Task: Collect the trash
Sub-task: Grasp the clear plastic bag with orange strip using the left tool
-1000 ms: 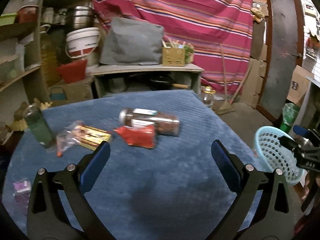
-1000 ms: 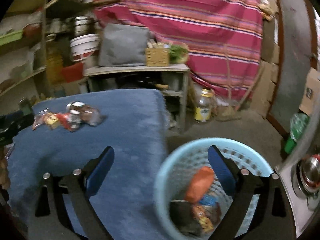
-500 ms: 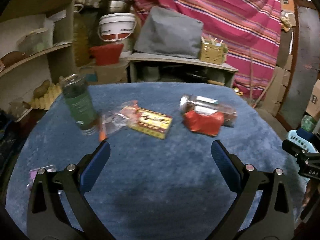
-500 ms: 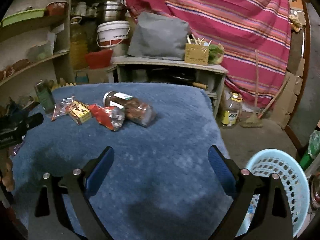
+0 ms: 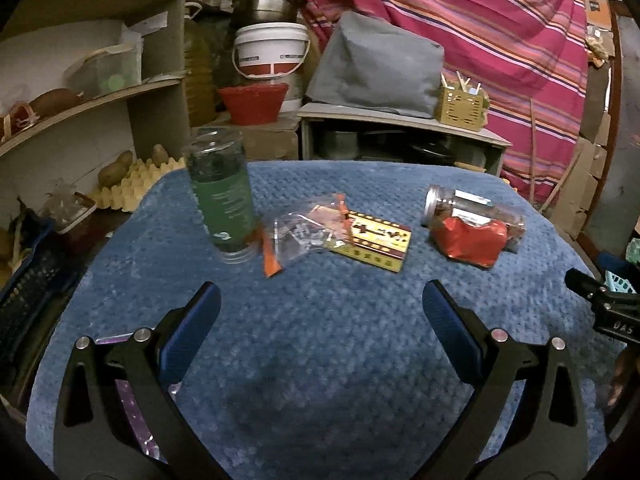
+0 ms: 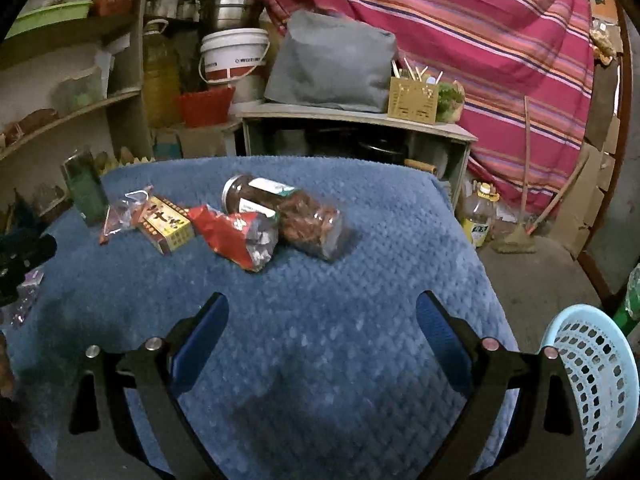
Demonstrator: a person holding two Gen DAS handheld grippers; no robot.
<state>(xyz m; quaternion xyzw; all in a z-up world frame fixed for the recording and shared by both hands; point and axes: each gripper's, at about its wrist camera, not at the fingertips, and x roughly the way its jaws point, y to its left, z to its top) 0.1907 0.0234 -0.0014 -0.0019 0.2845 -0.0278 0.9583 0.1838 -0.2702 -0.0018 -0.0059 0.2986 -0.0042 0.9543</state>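
You held both grippers empty over the blue cloth (image 6: 360,280), the left gripper (image 5: 320,312) and the right gripper (image 6: 322,320) each spread wide, so this looked like the reach for another pick. The trash sat well ahead of the fingers: a red packet (image 6: 236,236) against a jar on its side (image 6: 288,212), a yellow box (image 5: 376,240) touching a clear bag (image 5: 300,232), and an upright green bottle (image 5: 222,196). Your next move probably called for lowering one gripper around the packet, then carrying it to the basket (image 6: 600,380) at your right.
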